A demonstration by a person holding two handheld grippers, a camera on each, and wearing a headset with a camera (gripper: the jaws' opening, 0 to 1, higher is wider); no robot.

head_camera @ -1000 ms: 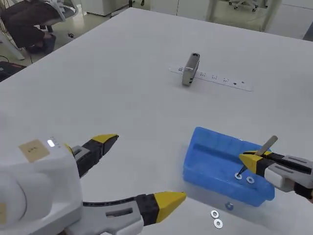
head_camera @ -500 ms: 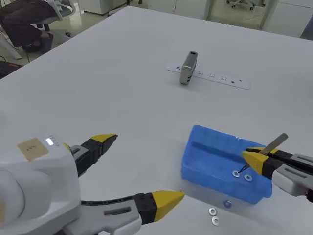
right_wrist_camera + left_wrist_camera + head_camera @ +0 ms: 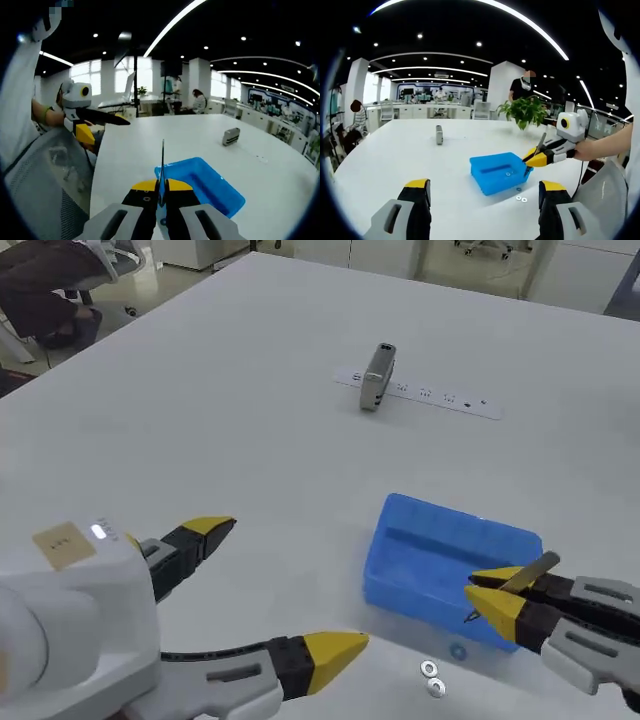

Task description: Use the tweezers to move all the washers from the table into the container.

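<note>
Since a second ago the right gripper [image 3: 493, 592] has drawn back from over the middle of the blue rectangular plastic container [image 3: 430, 545] toward its 5 o'clock corner. The tips of the slim silver metal tweezers [image 3: 532, 572] now sit at the near wall instead of over the floor. The gripper's yellow-tipped jaws are pressed together on the tweezers, gripping them partway along. I cannot tell whether the tweezer tips carry anything. In the left gripper view, two small round silver metal washers [image 3: 510, 173] lie on the container's floor. In the head view, two more washers [image 3: 428, 669] rest side by side on the white tabletop [image 3: 250, 420] at 6 o'clock of the container, with a third washer [image 3: 458, 651] just beside the near wall. The left gripper [image 3: 275, 590] hovers at 8 o'clock of the container, its jaws spread wide and holding nothing. At 12 o'clock, well apart, lies a white power strip [image 3: 440, 398] with a grey boxy adapter [image 3: 375, 378] plugged in at its left end.
</note>
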